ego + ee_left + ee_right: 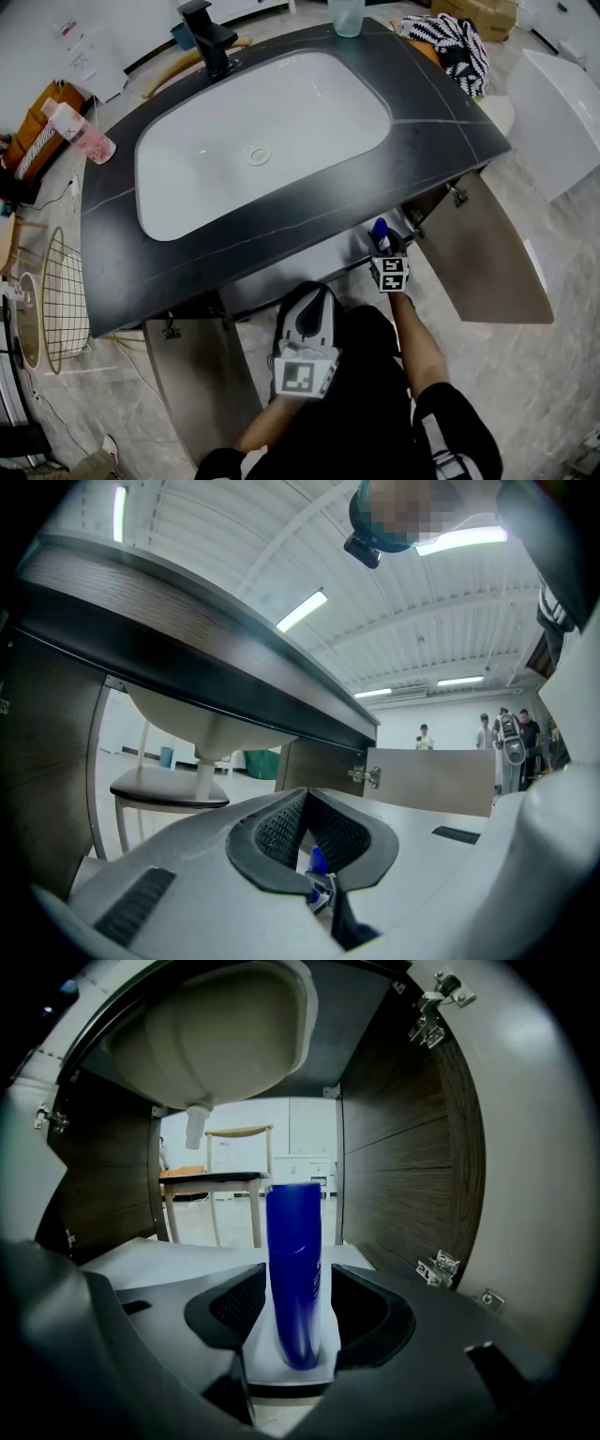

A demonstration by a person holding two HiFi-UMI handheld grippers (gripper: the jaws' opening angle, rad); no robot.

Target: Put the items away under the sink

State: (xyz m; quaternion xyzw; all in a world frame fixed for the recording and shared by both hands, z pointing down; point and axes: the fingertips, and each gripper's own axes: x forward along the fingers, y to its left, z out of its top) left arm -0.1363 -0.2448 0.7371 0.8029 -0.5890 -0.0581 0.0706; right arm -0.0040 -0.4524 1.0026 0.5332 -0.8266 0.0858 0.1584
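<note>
Head view: the right gripper (384, 246) is just below the front edge of the counter (450, 122), toward its front right corner, beside the open door (497, 262). The blue bottle (380, 230) shows at the tip of this gripper. The left gripper (311, 298) is in front of the same edge, about at its middle, close to the person's body.

Left gripper view: the jaws are pressed together at the tips and they hold nothing (a small blue bit shows in the slit behind them; what it is I cannot tell). The gripper looks upward, under the front edge of the counter.

Right gripper view: the bottle stands upright between the jaws, with its long axis vertical and its flat end up. Its lower end is on, or just over, the white cabinet floor (178, 1260), close to the front edge of that floor. The jaws are apart only a little more than the bottle is wide. One pad (239, 1312) lies against the bottle, and at the other pad a thin white strip shows. The bottle looks smeared.
</note>
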